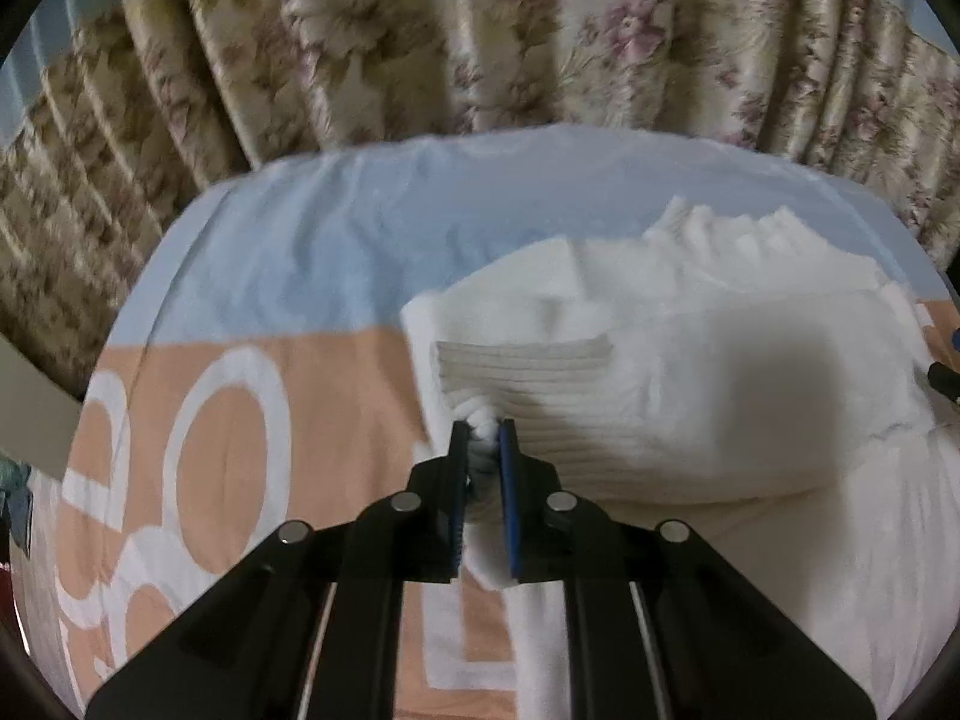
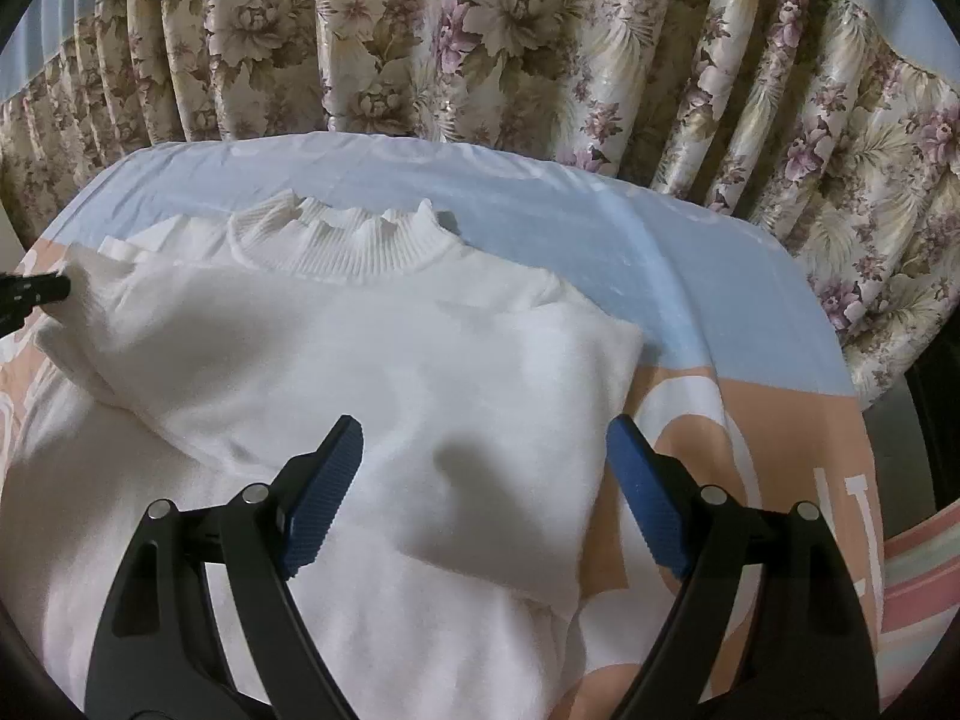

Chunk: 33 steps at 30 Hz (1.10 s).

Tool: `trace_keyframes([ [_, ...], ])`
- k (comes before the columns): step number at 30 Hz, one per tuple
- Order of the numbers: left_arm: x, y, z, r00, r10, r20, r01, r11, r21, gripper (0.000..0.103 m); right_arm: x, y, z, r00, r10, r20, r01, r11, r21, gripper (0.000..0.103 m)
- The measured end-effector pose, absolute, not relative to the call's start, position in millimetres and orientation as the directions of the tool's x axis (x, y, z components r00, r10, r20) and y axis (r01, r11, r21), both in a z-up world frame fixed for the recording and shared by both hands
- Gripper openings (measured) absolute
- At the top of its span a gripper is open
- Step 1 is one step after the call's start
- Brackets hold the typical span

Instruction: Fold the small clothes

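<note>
Surface: bedsheet (image 2: 690,300), peach with white rings nearest, pale blue beyond, under a white sweater (image 2: 390,360) lying flat across it.
Left gripper (image 1: 483,429): jaws narrow, pinching a bunch of the ribbed cuff (image 1: 528,378) of the left sleeve, which lies across the sweater's body.
Right gripper (image 2: 483,456): jaws wide, nothing between them, hovering over the sweater's right side above the right sleeve (image 2: 588,372).
Progress: early to middle, as I judge; the right sleeve looks turned in over the chest and the left is in hand, but the body has yet to be folded up.
Collar: frilled neck (image 2: 342,240) sits at the far end, flat and clear of both grippers.
Edges: the sweater's right edge lies near the peach band; the sheet's far edge meets the curtain (image 2: 480,48).
Room: bare sheet right of the sweater and beyond the collar; the curtain closes off the far side.
</note>
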State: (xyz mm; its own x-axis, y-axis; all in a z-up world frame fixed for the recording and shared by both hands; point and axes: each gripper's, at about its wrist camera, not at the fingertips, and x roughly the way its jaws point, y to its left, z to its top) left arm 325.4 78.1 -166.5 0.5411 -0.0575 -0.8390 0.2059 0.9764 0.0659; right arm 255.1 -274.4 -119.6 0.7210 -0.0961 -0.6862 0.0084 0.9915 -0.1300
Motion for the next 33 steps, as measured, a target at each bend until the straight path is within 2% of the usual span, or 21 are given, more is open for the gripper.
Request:
trace_keyframes([
  [4, 321.4, 80.8, -167.2, 0.534, -0.034, -0.845, 0.196, 0.977, 0.084, 0.020, 257.2, -273.0, -124.1, 0.710, -0.100, -0.697, 0.005, 0.991, -0.137, 0.084],
  [5, 319.8, 82.1, -163.3, 0.535, -0.020, -0.845, 0.188, 0.978, 0.095, 0.035, 256.6, -273.0, -124.2, 0.711, -0.105, -0.696, 0.005, 0.990, -0.144, 0.084],
  [6, 317.4, 82.1, -159.8, 0.544, 0.002, -0.839, 0.175, 0.978, 0.115, 0.047, 255.9, -273.4, -124.0, 0.712, -0.113, -0.693, 0.007, 0.988, -0.153, 0.084],
  [7, 313.4, 81.5, -152.6, 0.568, 0.029, -0.822, 0.163, 0.976, 0.147, 0.068, 254.8, -274.8, -122.7, 0.716, -0.126, -0.687, 0.013, 0.986, -0.167, 0.084],
  [8, 310.1, 78.3, -147.1, 0.585, 0.037, -0.810, 0.168, 0.972, 0.166, 0.075, 254.5, -276.2, -122.0, 0.718, -0.133, -0.683, 0.018, 0.985, -0.172, 0.084],
  [10, 305.2, 64.9, -140.6, 0.595, 0.024, -0.804, 0.208, 0.961, 0.183, 0.076, 255.4, -278.8, -121.4, 0.720, -0.140, -0.680, 0.023, 0.984, -0.179, 0.084],
  [14, 307.3, 33.4, -154.5, 0.552, -0.057, -0.832, 0.294, 0.947, 0.131, 0.078, 260.9, -263.6, -128.6, 0.723, -0.116, -0.681, -0.037, 0.978, -0.206, 0.085],
  [20, 309.5, 37.4, -182.5, 0.500, -0.093, -0.861, 0.302, 0.951, 0.073, 0.079, 259.5, -264.1, -155.9, 0.687, -0.134, -0.714, -0.062, 0.969, -0.241, 0.087],
  [23, 311.2, 38.3, -184.5, 0.495, -0.094, -0.864, 0.310, 0.948, 0.075, 0.080, 254.3, -284.3, -158.1, 0.691, -0.121, -0.713, -0.046, 0.977, -0.210, 0.094],
  [28, 310.5, 35.2, -180.7, 0.492, -0.090, -0.866, 0.294, 0.953, 0.068, 0.079, 255.1, -301.8, -161.2, 0.686, -0.065, -0.725, -0.034, 0.992, -0.121, 0.097],
  [30, 308.3, 35.7, -175.5, 0.491, -0.088, -0.867, 0.291, 0.954, 0.068, 0.085, 253.8, -298.4, -158.2, 0.690, -0.071, -0.721, -0.038, 0.990, -0.133, 0.096],
  [31, 305.6, 35.1, -172.7, 0.489, -0.086, -0.868, 0.287, 0.956, 0.067, 0.093, 252.4, -296.6, -155.7, 0.693, -0.070, -0.717, -0.042, 0.990, -0.137, 0.096],
  [33, 301.0, 33.8, -170.2, 0.487, -0.080, -0.870, 0.282, 0.957, 0.070, 0.095, 248.5, -292.7, -147.8, 0.703, -0.050, -0.709, -0.058, 0.990, -0.127, 0.096],
])
